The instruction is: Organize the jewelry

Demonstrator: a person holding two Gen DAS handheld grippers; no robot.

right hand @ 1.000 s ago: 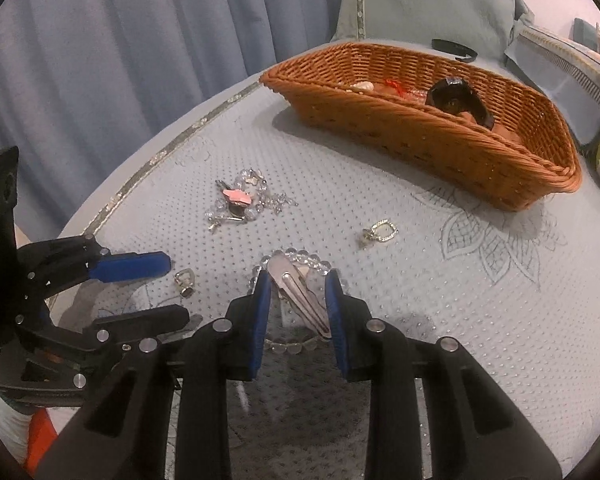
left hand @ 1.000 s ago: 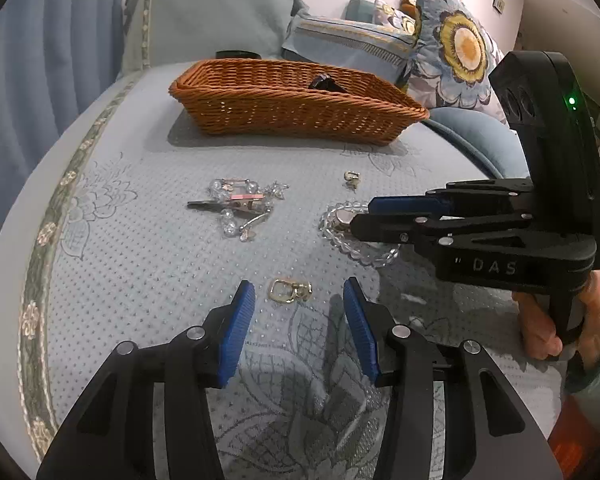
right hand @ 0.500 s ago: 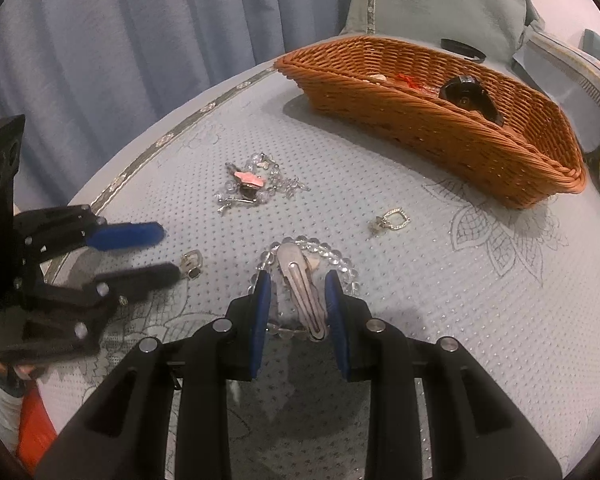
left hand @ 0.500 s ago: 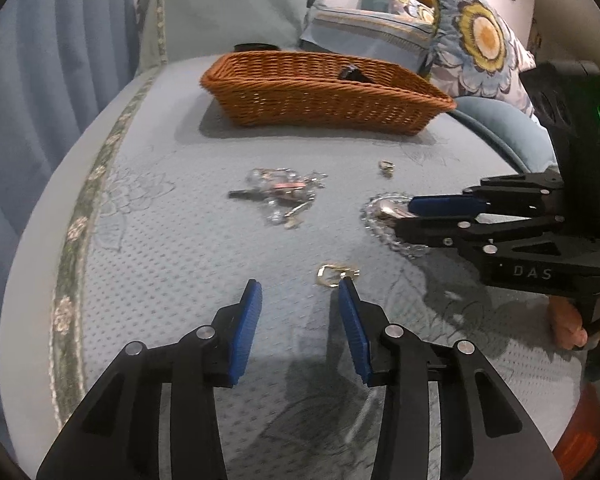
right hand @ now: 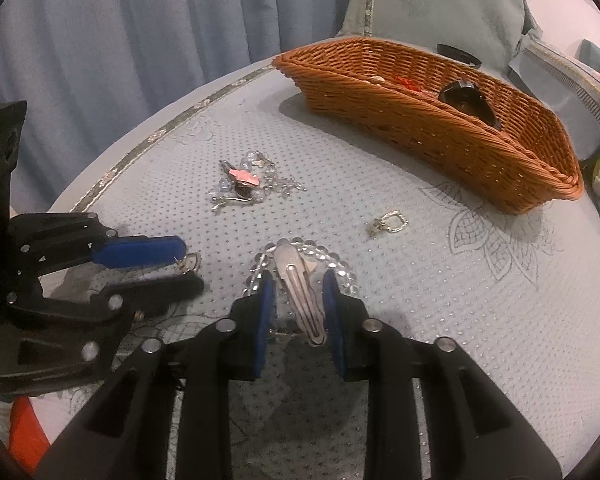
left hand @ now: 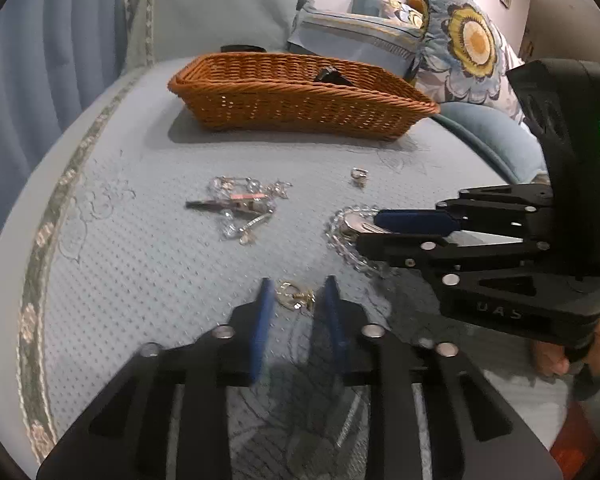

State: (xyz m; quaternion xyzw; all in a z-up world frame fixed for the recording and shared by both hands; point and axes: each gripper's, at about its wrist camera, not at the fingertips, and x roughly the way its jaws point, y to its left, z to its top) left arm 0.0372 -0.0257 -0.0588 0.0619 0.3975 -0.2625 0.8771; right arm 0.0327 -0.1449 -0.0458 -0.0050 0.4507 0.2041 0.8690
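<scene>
1. The left gripper [left hand: 296, 300] is sitting low over the blue quilted bed cover [left hand: 140, 248], jaws parted, with a small gold ring charm [left hand: 294, 295] lying between the blue pads. Can't tell if either pad is actually touching it, and the charm's near edge is blurring into the fingers.
2. In the right wrist view that same charm [right hand: 190, 263] is mostly getting hidden behind the left gripper's [right hand: 180, 262] upper finger, so only a sliver is showing.
3. The right gripper [right hand: 298, 300] is also spread apart, straddling a silver hair clip [right hand: 300, 292] that's lying on top of a clear bead bracelet [right hand: 340, 268]. The pads aren't pressing on the clip as far as I can see. From the left wrist camera the right gripper [left hand: 374, 230] is covering most of the bracelet [left hand: 338, 236].
4. A tangle of crystal beads, a pin and something pink [right hand: 248, 182] is lying further out on the cover; it's too jumbled to pick apart.
5. A second little gold charm [right hand: 390, 224] is sitting alone, near the wicker basket [right hand: 500, 160].
6. The basket is holding a black item [right hand: 466, 98] and some red bits [right hand: 410, 82], both partly cut off by the rim.
</scene>
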